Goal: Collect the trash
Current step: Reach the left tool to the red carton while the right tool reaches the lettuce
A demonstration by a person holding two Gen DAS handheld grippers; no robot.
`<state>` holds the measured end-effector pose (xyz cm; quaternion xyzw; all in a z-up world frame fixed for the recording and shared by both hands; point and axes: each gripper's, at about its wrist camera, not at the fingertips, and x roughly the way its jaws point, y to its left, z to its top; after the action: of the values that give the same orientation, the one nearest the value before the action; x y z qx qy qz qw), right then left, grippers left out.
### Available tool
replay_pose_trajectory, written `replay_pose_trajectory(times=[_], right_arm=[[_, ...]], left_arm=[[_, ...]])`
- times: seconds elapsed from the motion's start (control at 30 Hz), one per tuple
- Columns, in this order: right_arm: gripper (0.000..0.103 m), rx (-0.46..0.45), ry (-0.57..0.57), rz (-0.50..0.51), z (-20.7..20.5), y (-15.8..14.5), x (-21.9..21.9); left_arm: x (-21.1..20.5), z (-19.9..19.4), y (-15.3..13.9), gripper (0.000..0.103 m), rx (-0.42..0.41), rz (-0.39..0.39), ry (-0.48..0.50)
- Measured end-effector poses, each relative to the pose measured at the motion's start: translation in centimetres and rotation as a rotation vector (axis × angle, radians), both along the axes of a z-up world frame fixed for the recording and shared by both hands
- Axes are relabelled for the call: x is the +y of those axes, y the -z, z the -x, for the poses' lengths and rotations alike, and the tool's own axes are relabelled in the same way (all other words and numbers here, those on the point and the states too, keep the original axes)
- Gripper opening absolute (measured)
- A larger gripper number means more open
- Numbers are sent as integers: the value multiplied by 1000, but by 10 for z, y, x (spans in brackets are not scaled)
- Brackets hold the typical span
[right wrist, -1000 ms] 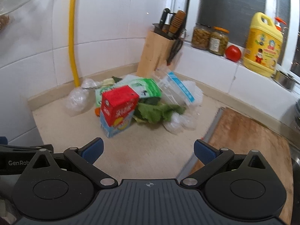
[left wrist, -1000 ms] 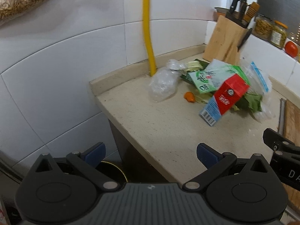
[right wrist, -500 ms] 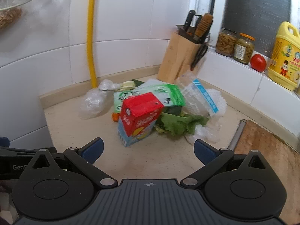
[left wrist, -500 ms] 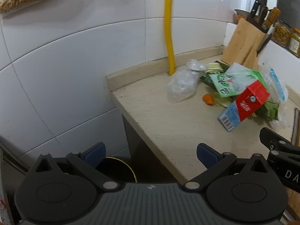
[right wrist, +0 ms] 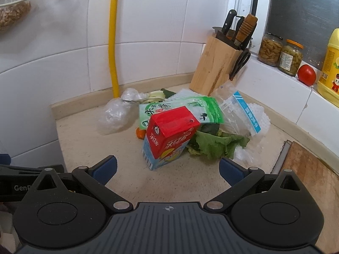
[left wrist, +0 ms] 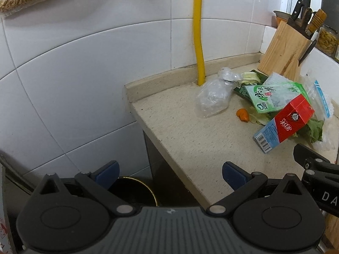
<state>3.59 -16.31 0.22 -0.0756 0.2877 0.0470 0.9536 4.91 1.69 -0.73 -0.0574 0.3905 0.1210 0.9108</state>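
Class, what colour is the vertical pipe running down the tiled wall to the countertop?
Yellow. The pipe shows best in the right wrist view.

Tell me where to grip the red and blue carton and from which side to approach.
Grip the carton across its red upper body, coming in from the front with the right gripper. It leans tilted on the lettuce, red end raised and clear of the counter, so its side faces are probably easiest there.

Even, soft indoor light; sharp focus; strong fisheye bending at edges; dark vignette corners; soft shadows.
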Motion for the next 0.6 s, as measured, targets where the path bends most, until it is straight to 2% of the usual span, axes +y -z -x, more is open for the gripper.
replay_pose_trajectory(times=[0.3, 0.6], right_arm=[[103, -26, 20, 15, -18, -4, -18], [103, -41, 70, 23, -43, -5, -51]], left_arm=[[-18, -25, -8, 100, -31, -26, 68], [-49, -52, -8, 100, -58, -51, 197]])
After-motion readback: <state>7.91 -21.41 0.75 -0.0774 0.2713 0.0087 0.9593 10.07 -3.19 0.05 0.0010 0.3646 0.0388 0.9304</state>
